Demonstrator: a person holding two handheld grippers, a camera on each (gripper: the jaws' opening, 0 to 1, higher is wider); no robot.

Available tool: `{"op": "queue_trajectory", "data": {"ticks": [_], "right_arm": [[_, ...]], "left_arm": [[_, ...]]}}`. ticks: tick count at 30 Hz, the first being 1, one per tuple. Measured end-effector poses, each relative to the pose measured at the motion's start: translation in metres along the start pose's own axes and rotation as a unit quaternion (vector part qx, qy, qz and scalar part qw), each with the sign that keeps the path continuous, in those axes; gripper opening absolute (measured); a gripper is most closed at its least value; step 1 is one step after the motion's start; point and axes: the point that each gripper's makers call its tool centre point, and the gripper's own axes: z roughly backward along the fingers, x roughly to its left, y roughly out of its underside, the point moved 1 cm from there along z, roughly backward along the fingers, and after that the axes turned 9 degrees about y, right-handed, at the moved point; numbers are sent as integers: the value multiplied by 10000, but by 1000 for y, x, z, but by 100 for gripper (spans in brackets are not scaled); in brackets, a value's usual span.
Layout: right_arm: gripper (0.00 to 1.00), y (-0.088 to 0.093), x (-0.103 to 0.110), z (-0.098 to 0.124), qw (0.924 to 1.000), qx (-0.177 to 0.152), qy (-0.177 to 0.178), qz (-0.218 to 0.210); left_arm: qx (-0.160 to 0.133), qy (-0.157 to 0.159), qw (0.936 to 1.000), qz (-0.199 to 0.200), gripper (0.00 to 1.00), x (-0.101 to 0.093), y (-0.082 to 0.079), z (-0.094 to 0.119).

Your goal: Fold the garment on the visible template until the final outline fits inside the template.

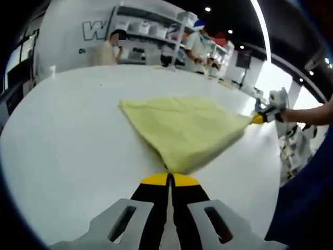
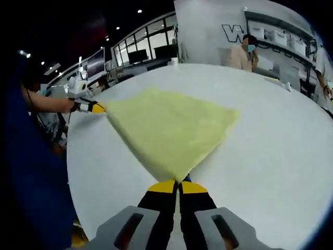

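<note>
A pale yellow garment (image 1: 184, 130) lies spread over the white table (image 1: 67, 135), pulled taut between two corners. My left gripper (image 1: 169, 179) is shut on its near corner, yellow tips pressed together. In that view the right gripper (image 1: 258, 119) pinches the garment's far right corner. In the right gripper view the same garment (image 2: 166, 127) runs from my right gripper (image 2: 178, 186), shut on its near corner, to the left gripper (image 2: 98, 108) holding the corner at the left. No template outline is visible on the table.
The round white table (image 2: 270, 156) extends well beyond the cloth. People stand at a counter with shelves (image 1: 151, 31) beyond the far edge. A person's blue clothing (image 2: 31, 182) is close at the table's near side.
</note>
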Motion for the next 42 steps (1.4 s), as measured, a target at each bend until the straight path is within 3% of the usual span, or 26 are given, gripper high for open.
{"op": "queue_trajectory", "data": {"ticks": [9,23,35,39,42], "right_arm": [[0,16,18,14,9998,38,-191,-109],[0,33,48,30,9992,103,-370,-132],[0,38,51,34,9996,85,-175,-187],[0,38,52,37,9997,45,-98,-237],[0,40,48,37,9996,55,-49,-278]], "left_arm": [[173,114,9995,-237,0,-24,19,22],[230,107,9991,-337,0,-38,38,48],[357,30,9978,-564,0,-29,54,49],[359,21,9974,-619,0,-30,53,51],[460,-169,9964,-693,0,-21,57,60]]}}
